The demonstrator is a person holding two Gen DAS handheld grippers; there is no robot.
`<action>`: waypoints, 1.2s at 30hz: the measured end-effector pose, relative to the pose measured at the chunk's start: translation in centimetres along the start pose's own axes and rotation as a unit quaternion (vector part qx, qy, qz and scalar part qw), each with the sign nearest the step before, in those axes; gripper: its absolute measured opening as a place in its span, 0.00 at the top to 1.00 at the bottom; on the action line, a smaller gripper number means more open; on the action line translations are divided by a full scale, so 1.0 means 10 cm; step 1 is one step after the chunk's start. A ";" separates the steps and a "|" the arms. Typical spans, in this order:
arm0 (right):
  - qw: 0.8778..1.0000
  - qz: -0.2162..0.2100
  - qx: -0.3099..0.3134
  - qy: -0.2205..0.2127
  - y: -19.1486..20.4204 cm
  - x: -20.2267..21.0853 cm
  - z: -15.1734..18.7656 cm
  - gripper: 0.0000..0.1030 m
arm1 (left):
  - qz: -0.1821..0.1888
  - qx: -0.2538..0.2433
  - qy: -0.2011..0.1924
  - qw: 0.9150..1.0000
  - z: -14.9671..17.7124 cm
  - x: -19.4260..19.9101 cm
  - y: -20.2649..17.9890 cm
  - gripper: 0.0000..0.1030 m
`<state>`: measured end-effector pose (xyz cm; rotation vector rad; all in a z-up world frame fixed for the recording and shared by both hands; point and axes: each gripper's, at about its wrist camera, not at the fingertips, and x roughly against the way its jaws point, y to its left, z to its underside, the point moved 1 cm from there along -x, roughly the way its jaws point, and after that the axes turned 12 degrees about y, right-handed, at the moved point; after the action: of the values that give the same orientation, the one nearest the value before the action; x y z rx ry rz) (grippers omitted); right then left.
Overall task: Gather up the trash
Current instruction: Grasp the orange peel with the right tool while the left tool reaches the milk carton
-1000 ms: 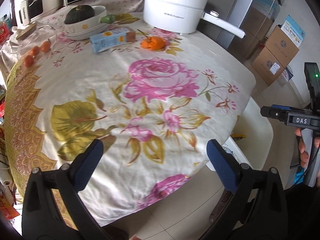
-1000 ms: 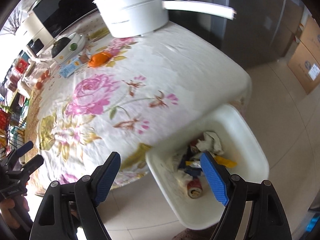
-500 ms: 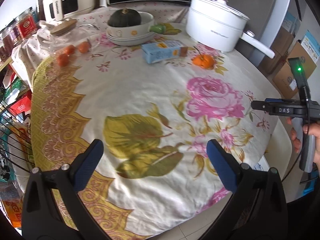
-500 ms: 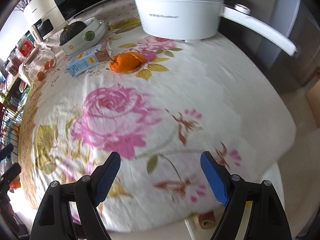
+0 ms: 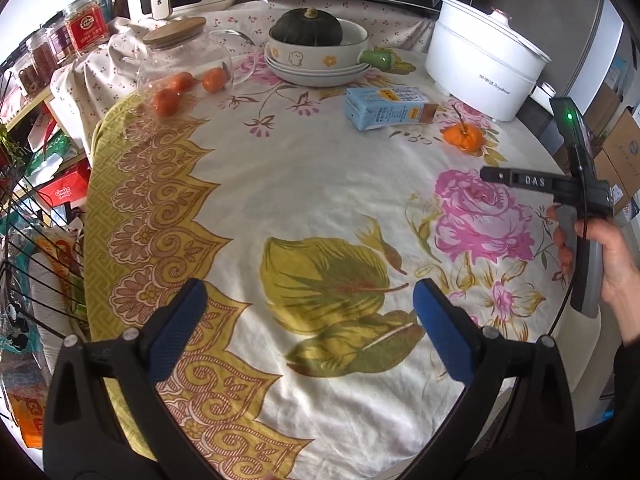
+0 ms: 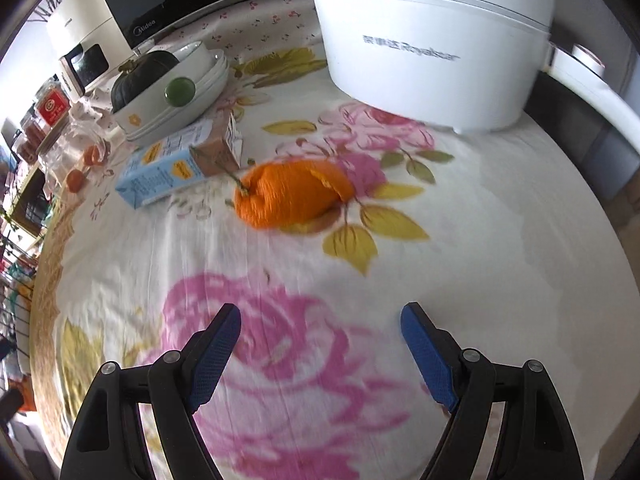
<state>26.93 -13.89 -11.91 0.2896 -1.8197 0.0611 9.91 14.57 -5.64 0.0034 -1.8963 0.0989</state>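
Both claws are seen spread wide with nothing between their blue pads. Beyond the right gripper, an orange peel with its stem lies on the flowered tablecloth, ahead of the pads and slightly to their left, well apart from them. Just left of the peel, a light blue drink carton lies on its side. Further ahead of the same claw, a white electric pot is closed by its lid, so its contents cannot be told. To the far left, a dark green squash is held in a white bowl stacked on plates.

Ahead of the left gripper, only bare cloth lies between the pads; the carton and the peel are found far ahead and to the right. At the far left, small oranges are seen inside a tipped glass jar with a wooden lid. At the right edge, a hand is seen holding the other gripper's handle.
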 end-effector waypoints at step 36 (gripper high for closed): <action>0.996 -0.002 0.083 -0.012 -0.43 0.44 0.24 0.65 | -0.035 -0.216 -0.045 0.975 -1.32 -0.55 -0.72 0.02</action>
<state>24.62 -19.25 -8.77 0.4120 -1.8406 0.2081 24.50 8.02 -6.15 -0.2241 -1.9709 -0.3698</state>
